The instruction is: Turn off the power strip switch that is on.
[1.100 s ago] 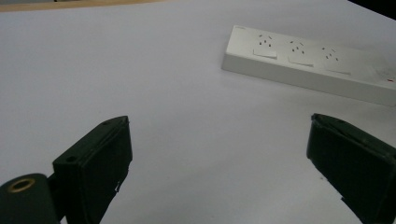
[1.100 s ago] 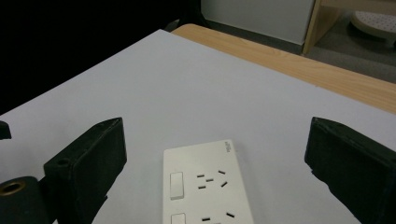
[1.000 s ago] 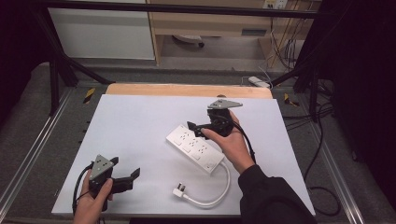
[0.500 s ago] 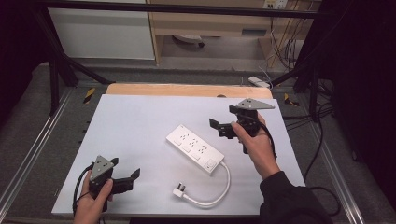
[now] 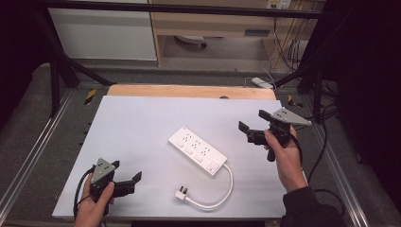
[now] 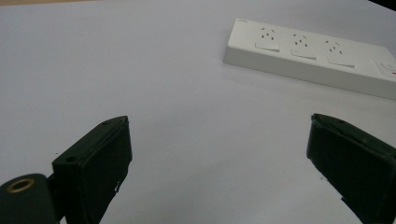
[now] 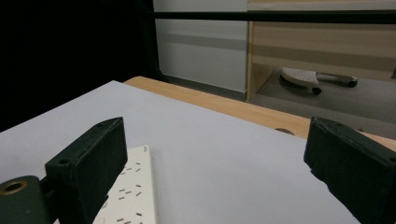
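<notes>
A white power strip lies at an angle in the middle of the white table top. Its white cable loops toward the front and ends in a plug that lies loose. My right gripper is open and held above the table, to the right of the strip and apart from it. In the right gripper view the strip sits low on the left behind the spread jaws. My left gripper is open near the front left corner, with nothing in it. The left gripper view has the strip farther off.
A wooden strip borders the table's far edge. Metal frame rails run along both sides. Cables and a white adapter lie on the floor at the back right. A shelf unit stands beyond the table.
My right gripper has moved from over the power strip's far end out to the right, clear of it. The left gripper and the strip have stayed put.
</notes>
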